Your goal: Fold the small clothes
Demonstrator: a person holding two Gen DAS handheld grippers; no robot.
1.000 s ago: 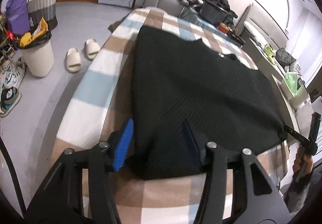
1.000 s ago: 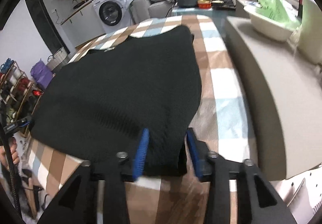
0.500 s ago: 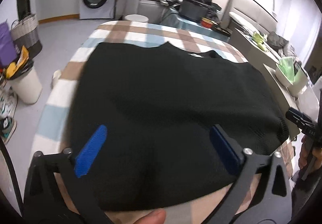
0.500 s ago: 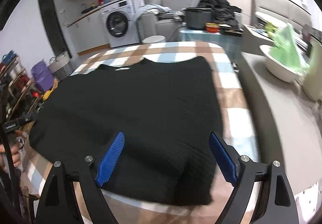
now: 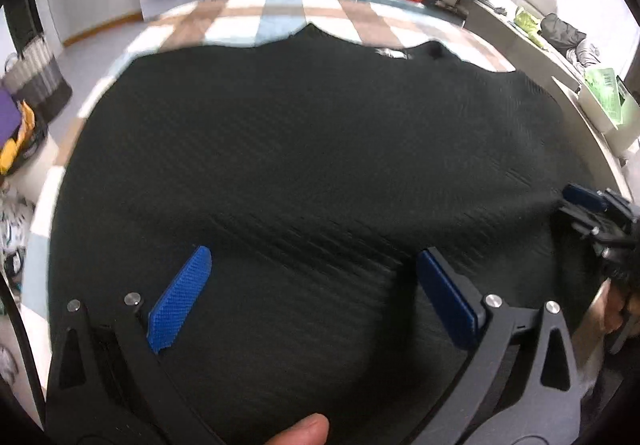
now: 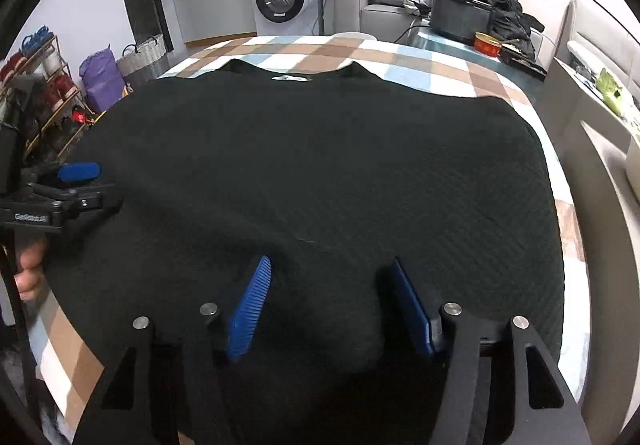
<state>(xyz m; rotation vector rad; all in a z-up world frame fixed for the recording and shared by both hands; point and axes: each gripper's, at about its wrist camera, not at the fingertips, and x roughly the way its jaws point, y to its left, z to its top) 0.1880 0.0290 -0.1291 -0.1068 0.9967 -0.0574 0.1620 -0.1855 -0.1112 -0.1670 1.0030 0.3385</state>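
A black knit top point(image 6: 320, 165) lies spread flat on a checked tablecloth point(image 6: 400, 57), neckline and label at the far side, its near hem directly beneath both tools and its long spread running side to side between them. The left gripper point(image 5: 312, 297) hangs over the hem with jaws at their widest, cloth below the blue pads but not pinched; the right gripper point(image 6: 328, 305), further along the same hem, is narrowing its jaws with fabric between them, not yet clamped. Each hand looks equally near its own stretch of hem, so the next fold likely starts there. Beyond the table, a white bin point(image 5: 600, 113) holds green packaging, and a woven basket point(image 6: 142, 55) stands beside a purple bag point(image 6: 100, 77).
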